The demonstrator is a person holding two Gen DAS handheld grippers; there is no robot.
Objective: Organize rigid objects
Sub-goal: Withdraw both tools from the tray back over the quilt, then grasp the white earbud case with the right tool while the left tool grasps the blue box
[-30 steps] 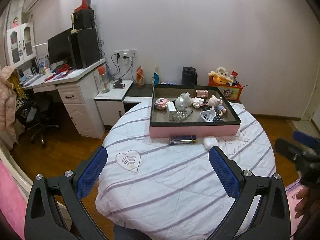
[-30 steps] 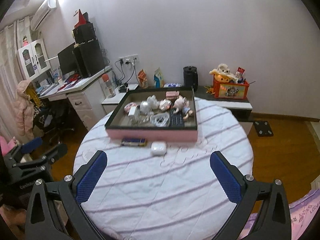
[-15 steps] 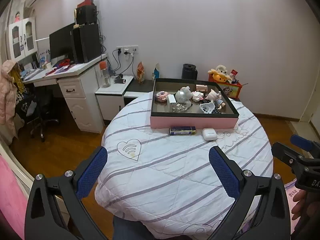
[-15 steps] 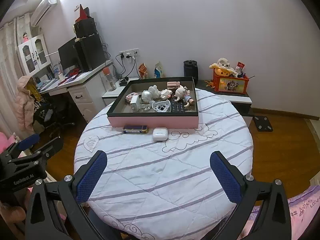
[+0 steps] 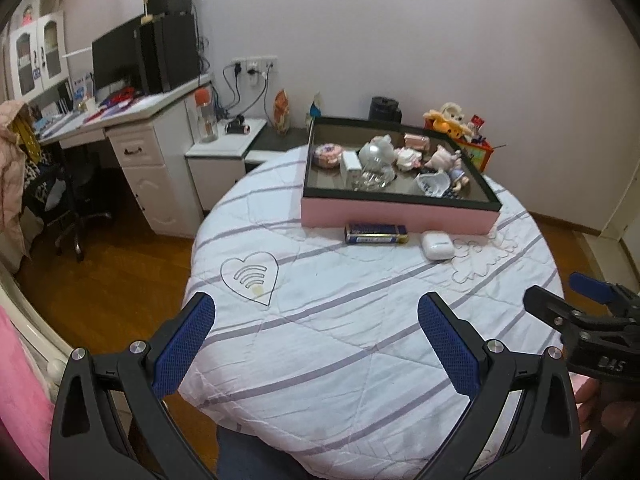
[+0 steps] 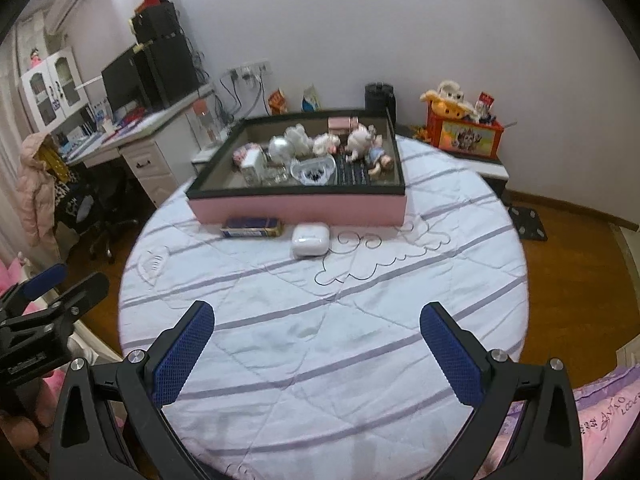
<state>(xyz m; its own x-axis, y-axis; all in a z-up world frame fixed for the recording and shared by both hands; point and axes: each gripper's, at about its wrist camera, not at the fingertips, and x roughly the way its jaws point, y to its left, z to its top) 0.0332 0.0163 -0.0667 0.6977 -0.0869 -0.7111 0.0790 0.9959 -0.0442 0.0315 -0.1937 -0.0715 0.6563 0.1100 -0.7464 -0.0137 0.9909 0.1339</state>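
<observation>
A pink box with a black rim [image 5: 396, 217] [image 6: 298, 207] stands at the far side of the round table [image 5: 360, 320] [image 6: 320, 320] and holds several small toys and trinkets. In front of it lie a blue and gold flat tin [image 5: 376, 234] [image 6: 252, 227] and a white earbud case [image 5: 437, 245] [image 6: 311, 239]. My left gripper [image 5: 316, 334] hovers open over the table's near edge, empty. Over the near side, my right gripper [image 6: 318, 336] is open too, with nothing between its fingers. Each gripper also shows at the edge of the other's view.
A white desk with a monitor and speakers [image 5: 132, 120] [image 6: 132, 132] stands at the left, with a chair and a hanging coat beside it. Low cabinets line the wall behind the table. An orange toy box [image 5: 474, 148] [image 6: 464, 132] sits at the right. Wooden floor surrounds the table.
Both grippers have tilted down and come closer to the table, so the tin and earbud case look nearer. Both stayed open; nothing on the table moved.
</observation>
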